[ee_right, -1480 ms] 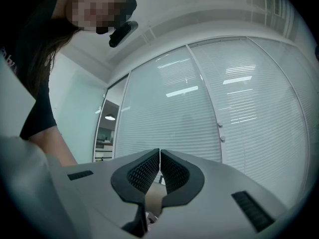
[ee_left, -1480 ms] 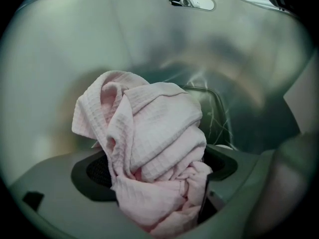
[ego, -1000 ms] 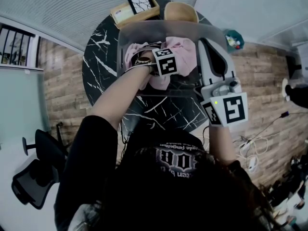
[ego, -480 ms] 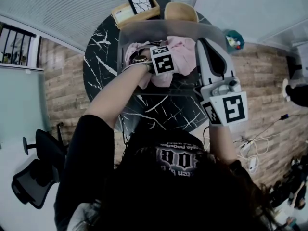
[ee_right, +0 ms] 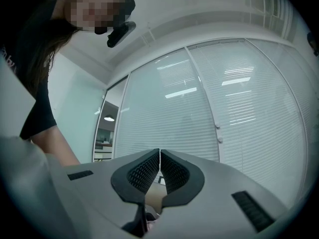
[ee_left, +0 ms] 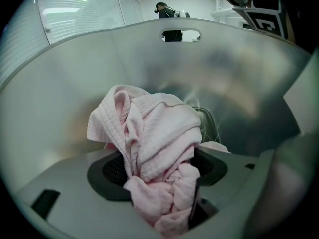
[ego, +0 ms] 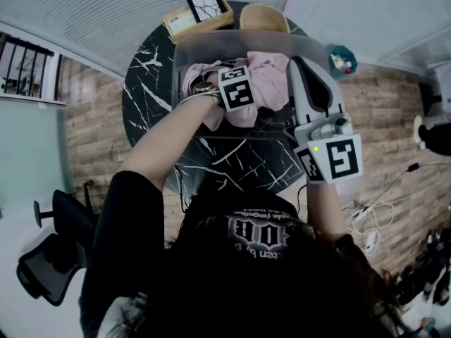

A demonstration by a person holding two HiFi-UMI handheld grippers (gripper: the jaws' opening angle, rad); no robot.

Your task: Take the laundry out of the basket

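Note:
A translucent basket (ego: 211,45) stands on the round black marble table (ego: 151,76) and holds pink laundry (ego: 266,72). My left gripper (ee_left: 162,166) reaches down inside the basket (ee_left: 224,68). Its jaws have just been closing, and they now pinch a bunched pink cloth (ee_left: 154,128) that hangs a little above the basket's floor. In the head view only the left gripper's marker cube (ego: 236,86) shows above the cloth. My right gripper (ego: 301,65) stays beside the basket's right wall, shut with nothing in it (ee_right: 159,153).
Behind the basket sit a wooden tray with a framed picture (ego: 201,9) and a wooden bowl (ego: 264,18). A teal object (ego: 343,58) lies at the table's right edge. An office chair (ego: 53,248) and floor cables (ego: 366,217) flank the person.
The left gripper has lifted slightly inside the basket, taking the pink cloth up with it. The right gripper has not moved.

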